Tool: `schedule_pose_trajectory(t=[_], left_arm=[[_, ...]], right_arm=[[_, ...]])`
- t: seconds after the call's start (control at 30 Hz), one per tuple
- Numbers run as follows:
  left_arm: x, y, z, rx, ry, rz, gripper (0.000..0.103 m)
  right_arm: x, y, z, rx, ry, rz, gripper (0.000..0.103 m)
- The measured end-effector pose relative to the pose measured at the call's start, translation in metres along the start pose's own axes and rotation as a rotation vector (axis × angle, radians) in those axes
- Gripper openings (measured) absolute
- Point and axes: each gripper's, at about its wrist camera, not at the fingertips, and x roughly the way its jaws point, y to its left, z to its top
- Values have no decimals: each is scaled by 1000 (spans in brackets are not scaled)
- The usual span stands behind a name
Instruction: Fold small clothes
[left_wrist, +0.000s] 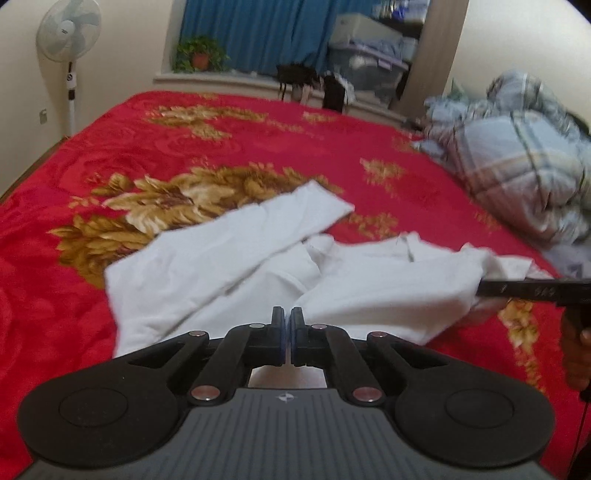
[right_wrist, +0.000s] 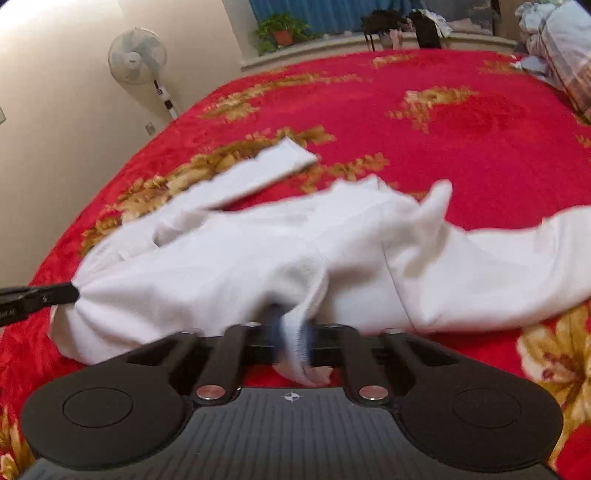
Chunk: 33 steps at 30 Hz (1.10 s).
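Note:
A white long-sleeved garment (left_wrist: 221, 266) lies crumpled on the red bed cover (left_wrist: 240, 147), with one sleeve (left_wrist: 314, 206) stretched out toward the far side. My left gripper (left_wrist: 287, 319) is shut at the garment's near edge. In the right wrist view it (right_wrist: 72, 293) comes in from the left with the white cloth (right_wrist: 221, 258) bunched at its tip. My right gripper (right_wrist: 291, 328) is shut on a fold of the same garment, which hangs down between its fingers. From the left wrist view it (left_wrist: 478, 290) pinches the garment's right edge.
The red cover (right_wrist: 461, 122) with gold flowers spans the whole bed. A bundled plaid quilt (left_wrist: 517, 166) sits at the far right. A standing fan (left_wrist: 70, 33) and a sill with a potted plant (left_wrist: 199, 55) lie beyond. A person's hand (left_wrist: 576, 350) shows at right.

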Motion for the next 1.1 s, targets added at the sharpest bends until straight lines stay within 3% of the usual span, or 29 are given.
schedule_pose_trajectory(t=[0.13, 0.23, 0.33, 0.4, 0.47, 0.53, 0.63, 0.7, 0.73, 0.77, 0.83, 0.97, 1.1], left_arm=[[-54, 10, 0, -52, -34, -71, 2], [-100, -1, -11, 39, -10, -98, 2], [-129, -11, -36, 138, 121, -100, 0], [-142, -11, -54, 174, 185, -60, 0], [-150, -5, -64, 151, 187, -48, 3], [-152, 1, -66, 78, 166, -46, 9], [-135, 2, -69, -40, 151, -84, 31], [-110, -4, -70, -121, 201, -106, 32], [-100, -9, -69, -134, 226, -121, 34], [-89, -17, -69, -123, 252, -138, 43], [-68, -32, -66, -90, 272, -152, 57], [-28, -55, -66, -73, 321, -172, 60], [8, -81, -71, 25, 344, -145, 62]], right_arm=[[-67, 17, 28, -149, -115, 41, 3], [-124, 31, 30, -365, -138, 94, 3], [-165, 39, 2, -566, -16, 163, 4], [-173, 33, -23, -584, 96, 194, 4], [-179, 26, -43, -603, 123, 198, 4], [-179, 11, -53, -552, 140, 215, 5], [-171, -15, -46, -397, 121, 213, 5], [-161, -31, -43, -317, 116, 160, 9], [-153, -37, -43, -280, 123, 147, 17], [-143, -43, -44, -247, 144, 150, 24], [-120, -54, -52, -183, 191, 150, 25], [-84, -68, -63, -60, 224, 129, 25], [-68, -75, -50, 0, 206, 118, 26]])
